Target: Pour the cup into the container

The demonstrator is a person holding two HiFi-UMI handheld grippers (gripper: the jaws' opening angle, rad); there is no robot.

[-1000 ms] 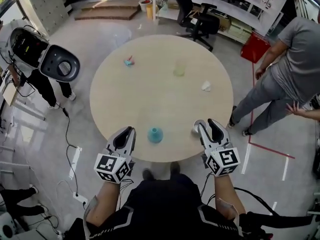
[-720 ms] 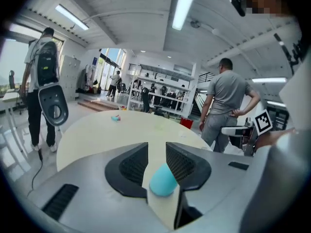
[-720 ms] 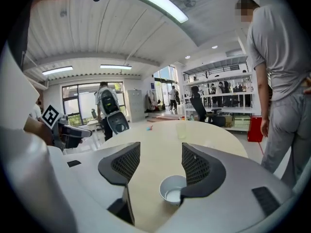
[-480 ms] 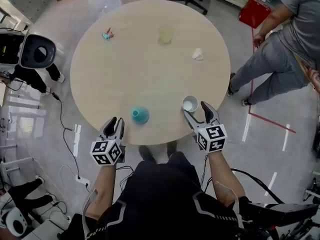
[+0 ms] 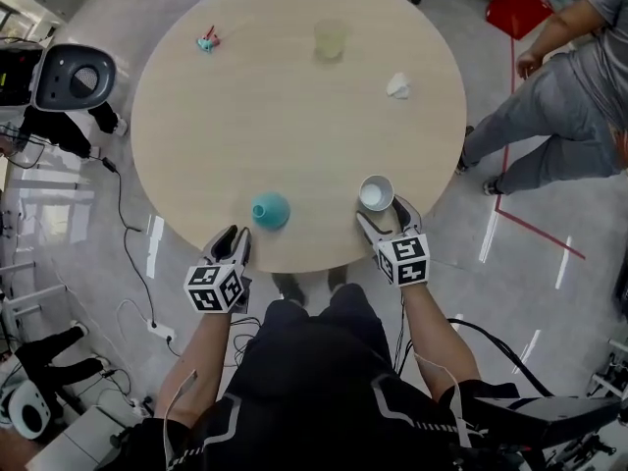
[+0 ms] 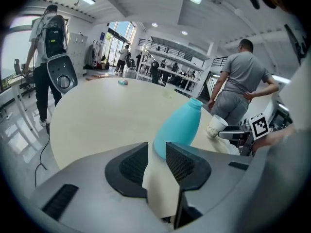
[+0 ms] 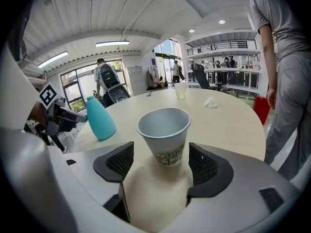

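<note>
I'd close my right gripper [image 7: 160, 161] gently on the mid-wall of the white paper cup [image 7: 164, 132]; paper crushes easily, I judge. My left gripper [image 6: 156, 154] is narrow and empty, with the teal plastic bottle-shaped container [image 6: 180, 127] just beyond its tips. The right gripper's jaws have just been opening and are now wide, the cup upright between them, untouched

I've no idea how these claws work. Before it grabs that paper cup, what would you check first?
1. Paper cup upright on the table: ok.
2. Cup centred between the right claw's jaws, which have just been opening and stand clear of it: ok.
3. Teal bottle upright, apart from the cup: ok.
4. Left claw empty, jaws a little apart: ok.
5. Anything inside the cup to pour: cannot tell.
</note>
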